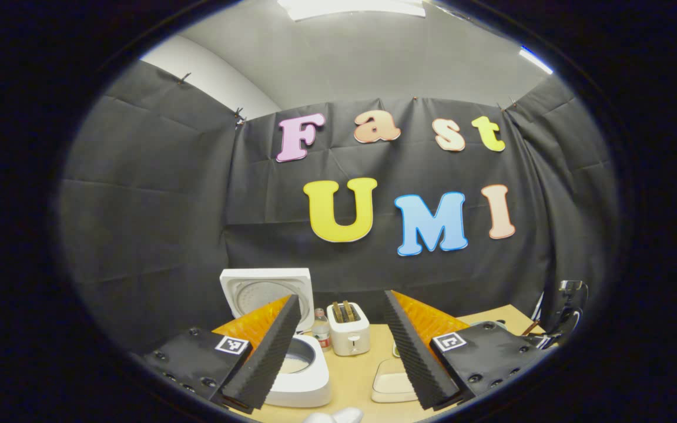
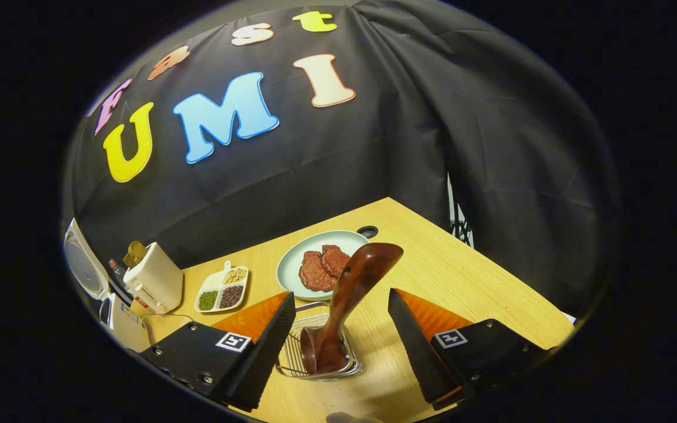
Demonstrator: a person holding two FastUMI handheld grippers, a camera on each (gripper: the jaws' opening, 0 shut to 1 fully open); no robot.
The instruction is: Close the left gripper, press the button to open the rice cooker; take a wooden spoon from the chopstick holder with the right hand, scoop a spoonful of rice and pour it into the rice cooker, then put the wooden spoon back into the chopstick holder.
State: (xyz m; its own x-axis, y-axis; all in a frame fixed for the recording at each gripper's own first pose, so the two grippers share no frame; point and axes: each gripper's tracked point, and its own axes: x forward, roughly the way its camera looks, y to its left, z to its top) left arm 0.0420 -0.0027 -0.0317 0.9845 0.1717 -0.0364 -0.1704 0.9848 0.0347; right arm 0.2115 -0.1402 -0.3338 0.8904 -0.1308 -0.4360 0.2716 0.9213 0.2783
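Glossy dark wooden spoon standing bowl-down in a wire chopstick holder, lower centre of the right gripper view.
Right hand-held gripper spread apart either side of it, touching nothing. Left hand-held gripper also apart, ridged fingers above the pale wood table; smooth white rice cooker, lid raised, lower left.

In the left gripper view, the rice cooker sits at the table's left, lid up behind it. A bottle and toaster stand to its right, further back; a dish lies nearer.

In the right gripper view, the spoon stands in the wire holder. Behind it lies a plate of meat, a divided tray to its left, then the toaster.
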